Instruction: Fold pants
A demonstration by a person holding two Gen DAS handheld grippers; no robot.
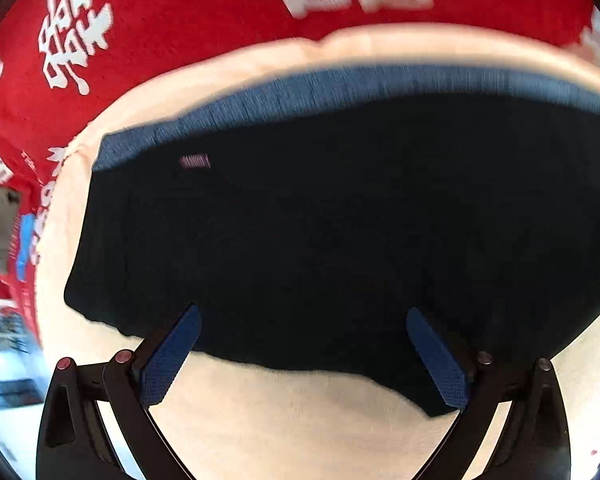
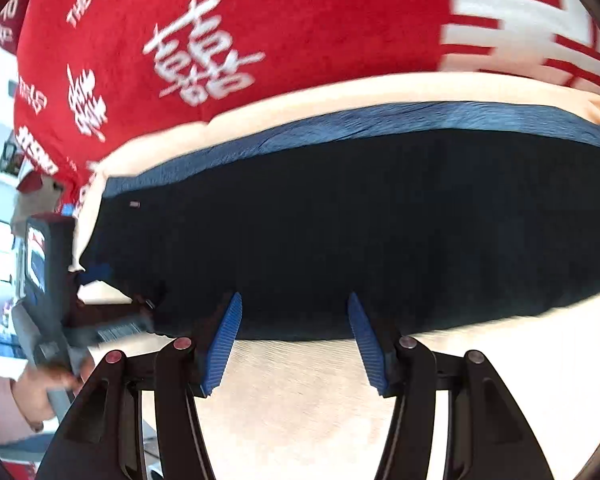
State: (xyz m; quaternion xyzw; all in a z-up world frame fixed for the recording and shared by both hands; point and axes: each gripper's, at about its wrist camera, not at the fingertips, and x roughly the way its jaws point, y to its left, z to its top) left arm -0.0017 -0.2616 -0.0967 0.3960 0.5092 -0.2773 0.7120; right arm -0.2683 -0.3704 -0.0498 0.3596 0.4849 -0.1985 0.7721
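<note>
- We see the pants (image 1: 320, 220) lying flat as a dark, compact slab on the cream cloth (image 1: 300, 408), with a blue band (image 1: 340, 88) running along their far edge and a small pale label (image 1: 195, 162) near the far left corner.
- Our left gripper (image 1: 304, 334) hangs just above the near edge of the pants; its blue pads (image 1: 172, 360) stand wide apart with nothing pinched between them, so it is released.
- Our right gripper (image 2: 294, 320) sits over the same near edge in its own view, fingers parted and empty; only the cloth and the dark fabric show through the gap.
- At the left of the right wrist view, a hand (image 2: 40, 392) holds the other tool's handle.
- Behind the cream cloth lies a red blanket (image 2: 220, 40) printed with white characters.
- We judge that at least one fold is done: the outline is neat, and no separate legs trail out.
- What remains, as far as we can tell, is perhaps one more fold across or a final smoothing; the right end of the pants runs out of view, so we cannot say how long the bundle is.
</note>
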